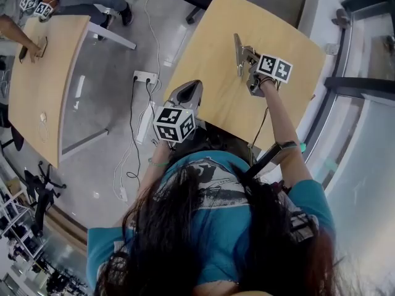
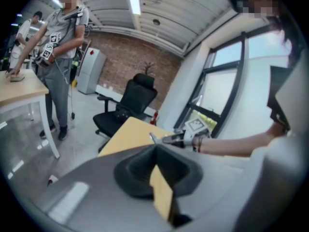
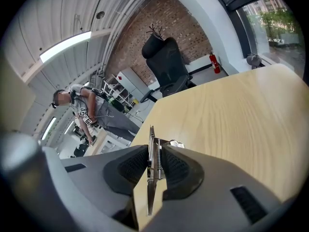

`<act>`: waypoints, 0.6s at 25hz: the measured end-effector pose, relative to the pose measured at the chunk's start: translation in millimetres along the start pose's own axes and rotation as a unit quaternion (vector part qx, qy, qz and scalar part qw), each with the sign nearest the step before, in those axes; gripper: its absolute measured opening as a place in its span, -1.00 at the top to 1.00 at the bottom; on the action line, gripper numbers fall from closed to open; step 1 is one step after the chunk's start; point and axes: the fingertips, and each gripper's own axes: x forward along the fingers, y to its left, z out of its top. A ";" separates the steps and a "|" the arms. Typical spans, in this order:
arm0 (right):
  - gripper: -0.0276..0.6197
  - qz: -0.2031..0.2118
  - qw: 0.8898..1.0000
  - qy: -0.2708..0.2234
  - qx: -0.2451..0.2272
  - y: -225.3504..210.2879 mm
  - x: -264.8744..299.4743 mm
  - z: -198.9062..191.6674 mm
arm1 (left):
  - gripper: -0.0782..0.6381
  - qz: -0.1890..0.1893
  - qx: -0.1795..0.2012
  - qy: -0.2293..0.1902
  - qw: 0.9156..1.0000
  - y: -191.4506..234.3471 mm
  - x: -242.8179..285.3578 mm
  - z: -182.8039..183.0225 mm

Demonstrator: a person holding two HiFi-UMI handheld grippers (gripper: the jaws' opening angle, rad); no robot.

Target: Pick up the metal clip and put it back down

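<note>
Our right gripper [image 1: 247, 59] grips the clip [image 1: 237, 54] between its fingers [image 3: 178, 166], long axis pointing ahead along them, low over the desk [image 1: 203, 42], while our left gripper [image 1: 194, 86], fingers closed and empty, hangs near the desk's edge.

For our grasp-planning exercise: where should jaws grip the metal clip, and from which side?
Likely across the metal clip at its spring, coming along its length, as the right gripper does: it is thin, so its flat faces meet the pads.
</note>
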 end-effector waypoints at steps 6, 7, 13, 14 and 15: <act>0.63 -0.018 1.000 0.011 0.004 -26.3 30.9 13.2 | 0.77 0.022 -0.007 0.004 1.000 9.2 6.0 -0.6; 0.63 -0.022 1.000 0.013 0.006 -31.1 33.8 14.3 | 0.77 0.025 -0.007 0.005 1.000 10.1 6.6 -0.4; 0.63 -0.038 0.999 0.013 0.022 -45.9 45.5 12.0 | 0.77 0.036 -0.011 0.009 0.999 20.8 4.8 -3.2; 0.63 -0.036 0.999 0.009 0.026 -46.2 46.5 11.8 | 0.77 0.037 -0.012 0.009 0.999 22.0 4.3 -4.2; 0.63 -0.035 0.999 0.006 0.029 -46.3 47.4 11.7 | 0.77 0.038 -0.012 0.010 0.999 22.6 4.0 -4.9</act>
